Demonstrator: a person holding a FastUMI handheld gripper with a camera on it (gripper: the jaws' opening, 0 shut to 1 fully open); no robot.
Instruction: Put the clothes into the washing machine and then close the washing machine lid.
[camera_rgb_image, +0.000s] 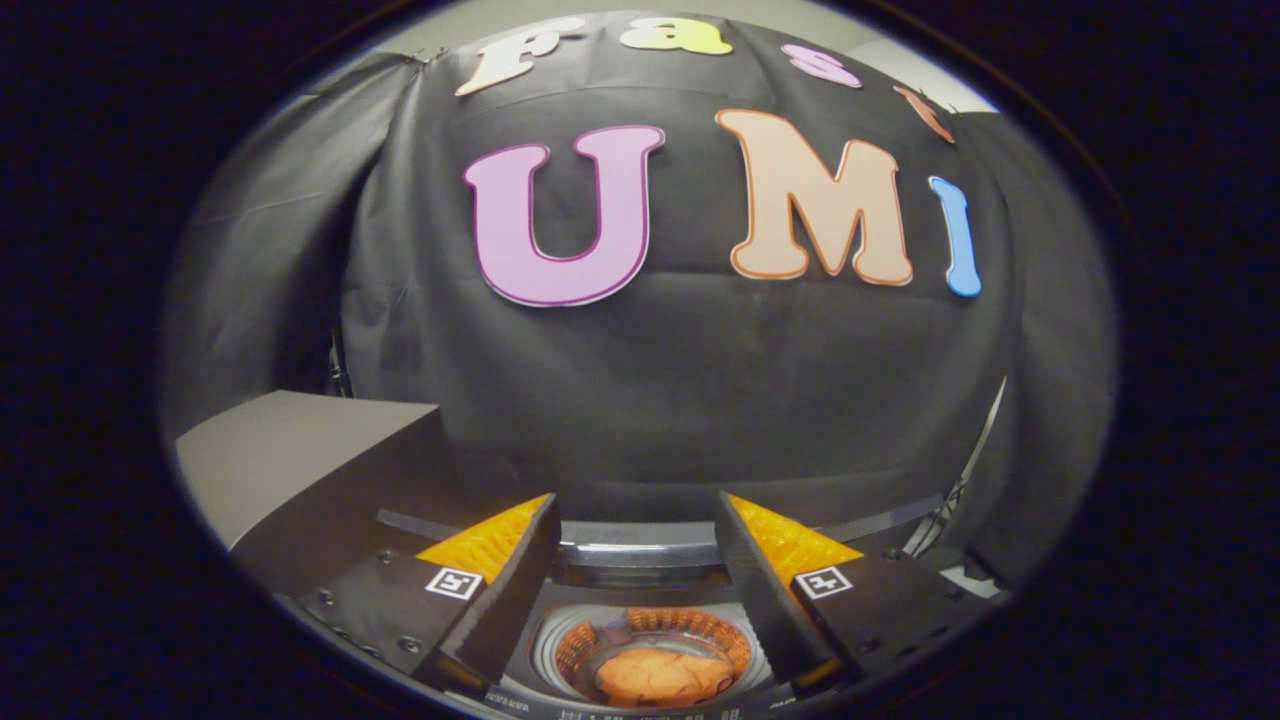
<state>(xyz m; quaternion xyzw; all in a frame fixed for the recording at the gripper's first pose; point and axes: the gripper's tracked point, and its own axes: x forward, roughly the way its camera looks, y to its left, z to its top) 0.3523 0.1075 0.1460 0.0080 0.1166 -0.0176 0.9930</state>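
Gripper (640, 560) jaws spread, nothing gripped, above washing machine (650, 570). Orange clothes (663, 676) sit in drum (650, 640) at 6 o'clock btwn fingers. Grey lid (290, 465) raised at 9 o'clock.

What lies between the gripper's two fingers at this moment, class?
In the gripper view, the gripper is open, nothing pinched. Between its fingers, lower down, shows the washing machine with its open tub, and an orange piece of clothing lying inside.
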